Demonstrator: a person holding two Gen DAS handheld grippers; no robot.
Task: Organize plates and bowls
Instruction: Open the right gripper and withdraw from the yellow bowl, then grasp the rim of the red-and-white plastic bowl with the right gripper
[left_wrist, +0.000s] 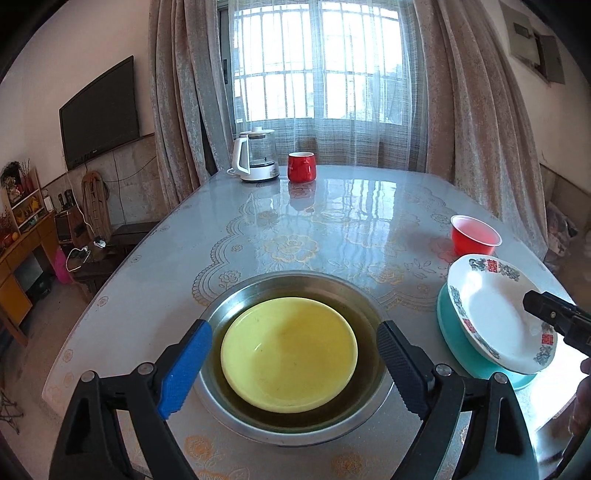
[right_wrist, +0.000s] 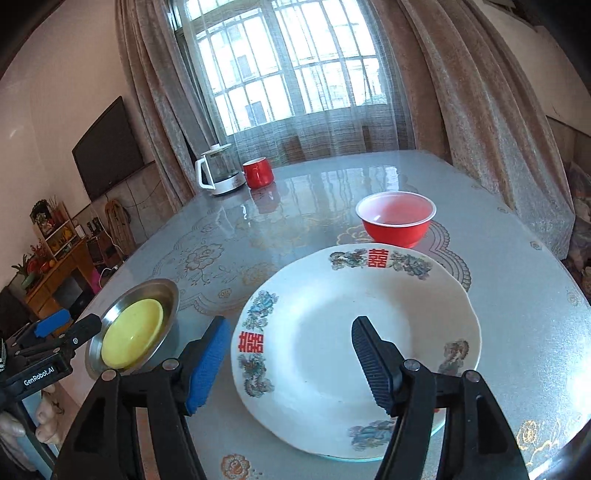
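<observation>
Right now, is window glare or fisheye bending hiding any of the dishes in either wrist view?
Left wrist view: window reflections streak the table, the white plate is bent at the edge, yet the yellow bowl is sharp. Right wrist view: the same sheen beyond the red bowl; nothing hidden.

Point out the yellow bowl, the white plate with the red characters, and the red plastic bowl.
yellow bowl (left_wrist: 289, 354): left wrist view, inside bottom.
white plate (right_wrist: 325, 332): right wrist view, bare white centre.
red plastic bowl (right_wrist: 395, 229): right wrist view, outer wall.
</observation>
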